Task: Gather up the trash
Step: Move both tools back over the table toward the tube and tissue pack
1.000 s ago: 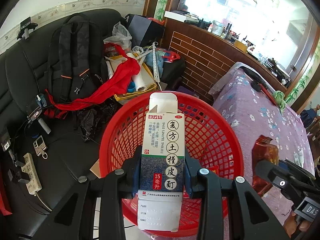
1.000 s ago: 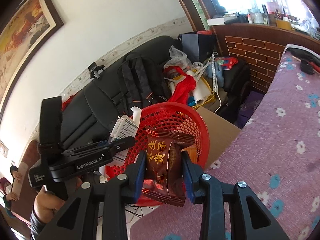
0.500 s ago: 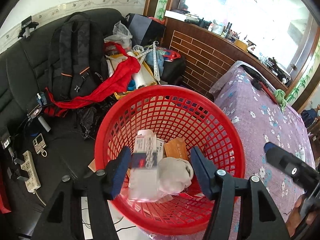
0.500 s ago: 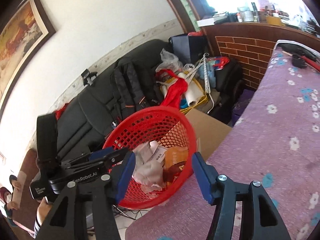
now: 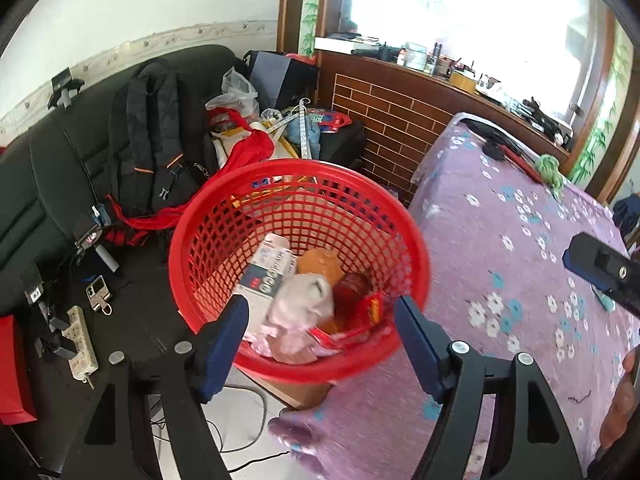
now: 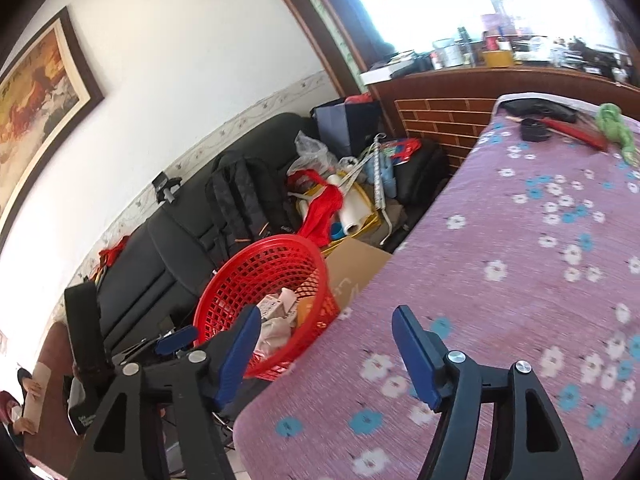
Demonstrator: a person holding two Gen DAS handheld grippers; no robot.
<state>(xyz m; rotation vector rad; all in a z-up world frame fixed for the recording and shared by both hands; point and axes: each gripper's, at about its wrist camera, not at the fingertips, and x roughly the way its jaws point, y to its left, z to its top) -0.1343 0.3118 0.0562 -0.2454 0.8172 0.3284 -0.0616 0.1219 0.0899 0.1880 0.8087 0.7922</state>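
The round red plastic mesh basket (image 5: 298,268) sits just off the edge of the bed, on a brown cardboard box (image 6: 362,266), right up against the purple flowered bedspread (image 5: 500,280). The left wrist view looks straight down into it, so the trash is easy to read there: a white and dark medicine carton (image 5: 266,274) lying on its side, a crumpled whitish tissue wad (image 5: 304,300) next to it, an orange-brown packet (image 5: 320,264) and a dark red shiny snack wrapper (image 5: 354,286) toward the bed side. The right wrist view only catches the basket (image 6: 266,300) from the side and lower down, so there it's mostly just the carton and tissue poking above the rim.

The left gripper (image 5: 320,320) hangs over the near rim of the basket with its blue pads spread wide and nothing between them. The right gripper (image 6: 324,332) is also splayed wide and empty, hovering over the bedspread edge with the basket off to its left.

Only the right view shows the framed horse painting (image 6: 38,84) on the white wall. The left view is the one showing a white power strip (image 5: 82,338) and a small phone (image 5: 96,288) on the black leather sofa (image 5: 36,184). Both views get the black backpack (image 5: 156,136) leaning on the sofa, a red cloth (image 5: 240,152) draped over a cluttered pile beside it, a brick-pattern wall (image 5: 384,128) and a bright window (image 5: 460,4) with a crowded sill.
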